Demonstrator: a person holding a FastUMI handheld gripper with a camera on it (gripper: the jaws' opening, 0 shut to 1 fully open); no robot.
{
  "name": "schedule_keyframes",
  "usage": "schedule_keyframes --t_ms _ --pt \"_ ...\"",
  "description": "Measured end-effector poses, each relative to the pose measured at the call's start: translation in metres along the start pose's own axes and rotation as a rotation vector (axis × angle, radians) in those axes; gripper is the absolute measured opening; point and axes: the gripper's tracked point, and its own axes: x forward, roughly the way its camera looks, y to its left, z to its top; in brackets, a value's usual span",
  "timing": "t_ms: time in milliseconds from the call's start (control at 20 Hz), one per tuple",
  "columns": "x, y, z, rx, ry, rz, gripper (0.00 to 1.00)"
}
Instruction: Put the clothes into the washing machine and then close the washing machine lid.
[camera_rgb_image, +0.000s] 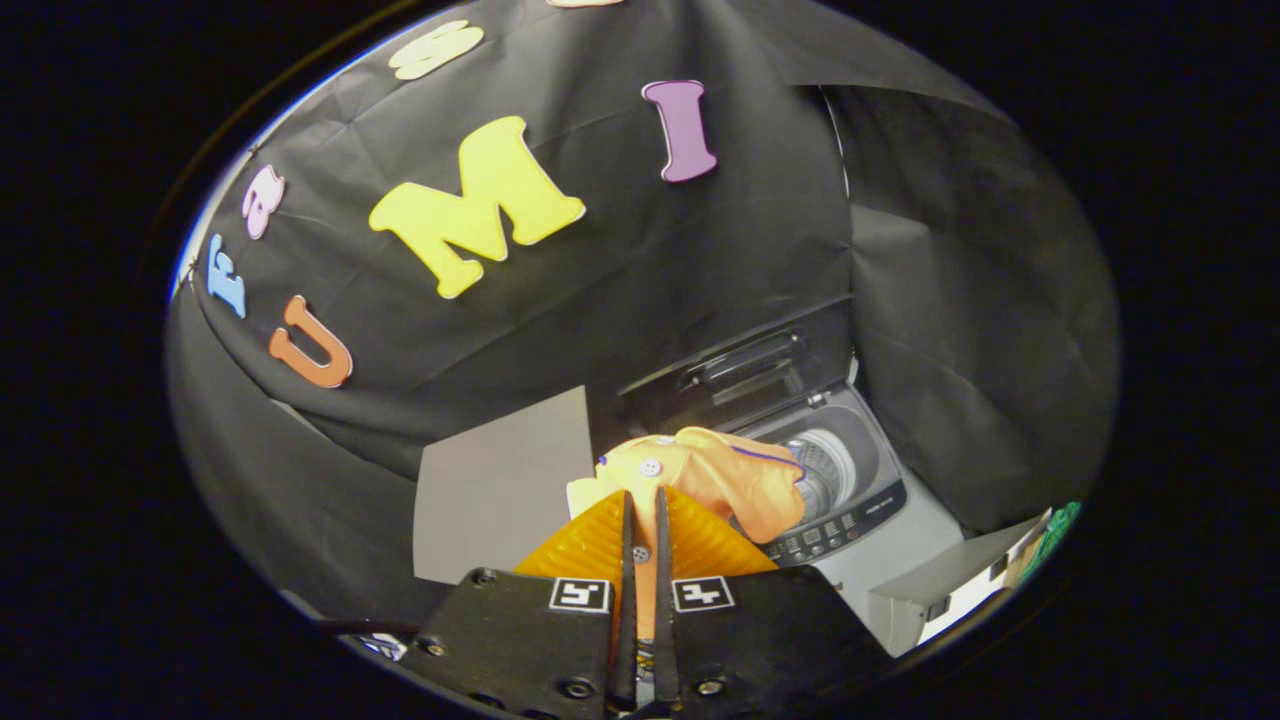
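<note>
Now the claw (641, 520) is clamped on an orange garment (720, 475), carried just short of the washer's (860, 500) open drum (825, 470); next, probably, move over the drum and release.

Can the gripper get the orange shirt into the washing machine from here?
Probably yes. The gripper is shut on the orange shirt, the washing machine sits just beyond with its lid up, and nothing blocks the drum.

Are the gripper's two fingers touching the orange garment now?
Touching. In the gripper view the gripper is shut on the orange garment: cloth is pinched between both fingers and bulges just ahead of them.
</note>
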Motion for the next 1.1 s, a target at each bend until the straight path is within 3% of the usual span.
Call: schedule_keyframes --t_ms 650,1100 --pt "0.043 -0.081 0.032 -0.008 0.044 0.003 0.1" --pt "0.089 -0.103 0.013 -0.008 0.097 0.028 0.1"
